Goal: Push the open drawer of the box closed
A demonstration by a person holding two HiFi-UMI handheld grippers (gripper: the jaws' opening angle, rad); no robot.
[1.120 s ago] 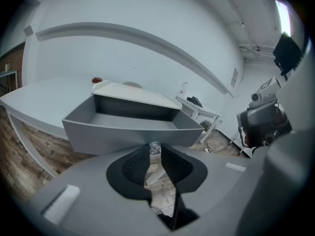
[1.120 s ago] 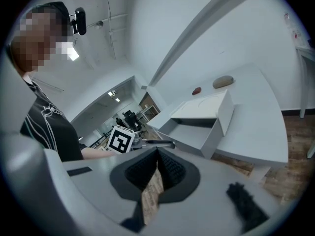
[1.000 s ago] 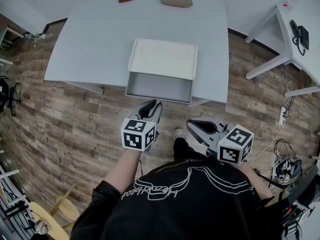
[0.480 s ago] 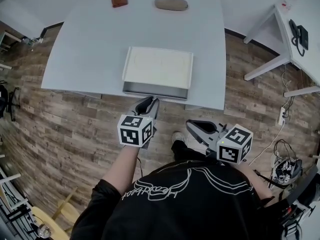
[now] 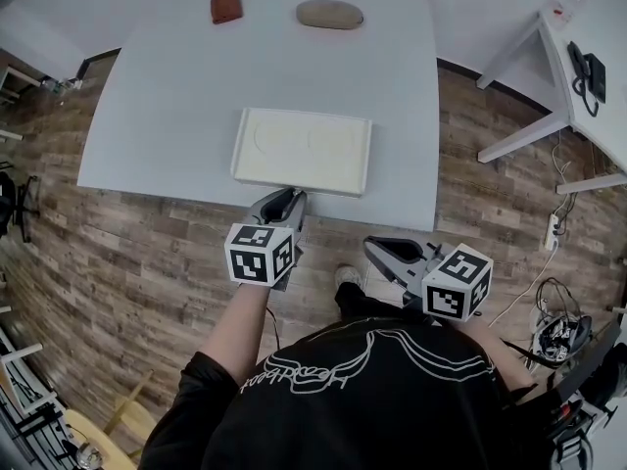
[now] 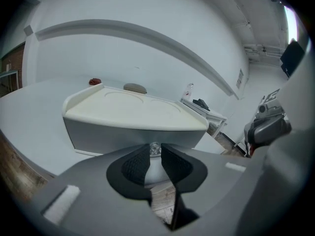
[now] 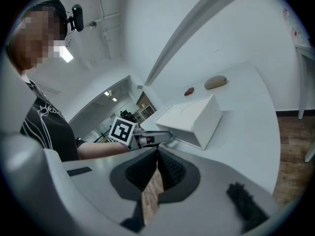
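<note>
The cream box (image 5: 302, 150) lies on the grey table (image 5: 167, 86) near its front edge, with its drawer pushed in flush with the front. My left gripper (image 5: 283, 198) is at the middle of the drawer front (image 6: 123, 136). Its jaws are closed on the small clear knob (image 6: 155, 148). My right gripper (image 5: 373, 249) hangs shut over the wooden floor, right of the left one and away from the box, with nothing in it. In the right gripper view the box (image 7: 193, 118) and the left gripper (image 7: 147, 139) show side by side.
A brown pouch (image 5: 225, 6) and a flat grey stone-like object (image 5: 330, 14) lie at the table's far side. A white side table (image 5: 573, 62) with a black phone (image 5: 588, 69) stands at right. Cables (image 5: 556, 333) lie on the floor at lower right.
The drawer stood open a second ago; my left gripper has moved forward with it and the drawer now sits closed in the box. The right gripper has hardly moved.
</note>
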